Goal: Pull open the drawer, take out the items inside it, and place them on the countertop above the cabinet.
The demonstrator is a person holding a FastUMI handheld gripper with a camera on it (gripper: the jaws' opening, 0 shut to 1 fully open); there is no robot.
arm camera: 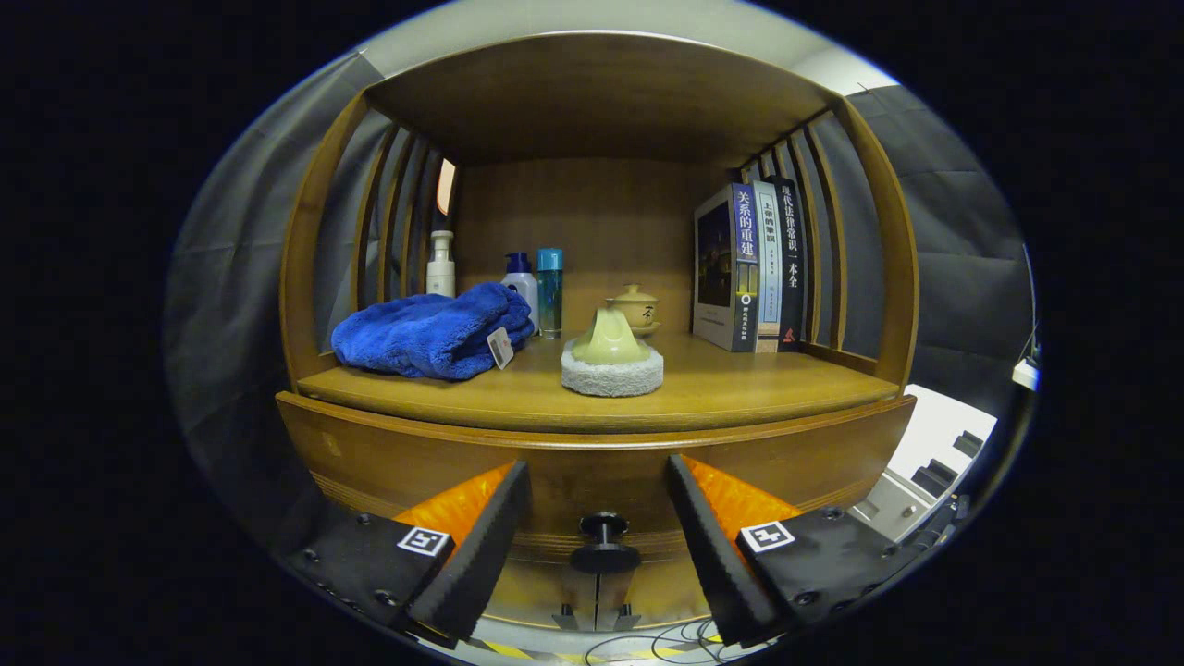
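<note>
Drawer (592, 481) of smooth brown wood sits closed in the cabinet front, straight ahead of the gripper (599, 518). The two wedge-shaped fingers are spread apart and grasp nothing, one on each side of the small dark round knob (603, 541). The gripper points level at the drawer face.

Above the drawer lies the wooden desk (740, 393), a polished surface under a curved hood with slatted sides. Near its front edge stands a round, coarse grey scrubbing pad with a pale green handle (611, 356). To the left lies a folded plush blue towel (430, 333) with a small tag. Behind it stand three bottles (527, 282). A lidded ceramic cup (635, 308) sits further back. Three upright books (751, 266) with Chinese spine titles lean at right.
</note>
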